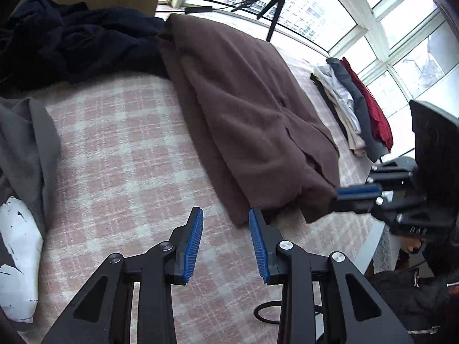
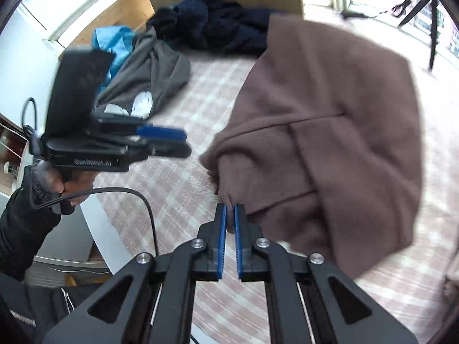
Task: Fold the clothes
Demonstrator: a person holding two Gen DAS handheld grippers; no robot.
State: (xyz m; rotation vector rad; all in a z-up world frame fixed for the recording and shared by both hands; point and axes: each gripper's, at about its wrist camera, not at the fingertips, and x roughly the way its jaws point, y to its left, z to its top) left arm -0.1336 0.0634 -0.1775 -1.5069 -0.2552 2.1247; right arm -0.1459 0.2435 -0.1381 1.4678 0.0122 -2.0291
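Note:
A folded brown fleece garment (image 1: 243, 114) lies on the pink plaid bed cover (image 1: 120, 143), running from the far middle toward me. My left gripper (image 1: 226, 212) is open just short of its near corner, with nothing between the blue pads (image 1: 195, 240). My right gripper (image 1: 340, 195) comes in from the right at the garment's near edge. In the right wrist view, the right gripper (image 2: 230, 206) is shut on a bunched corner of the brown garment (image 2: 330, 129). The left gripper (image 2: 183, 140), held by a hand in a dark sleeve, hovers over the bed cover (image 2: 178, 189) to the left.
A dark navy heap (image 1: 80, 37) lies at the far left, with a grey garment with white print (image 1: 25, 137) near it. Folded clothes (image 1: 355, 109) are stacked at the right by the windows, behind a tripod (image 1: 275, 11). The bed's edge (image 1: 370, 246) is near right. A black cable (image 2: 143, 197) hangs from the left gripper.

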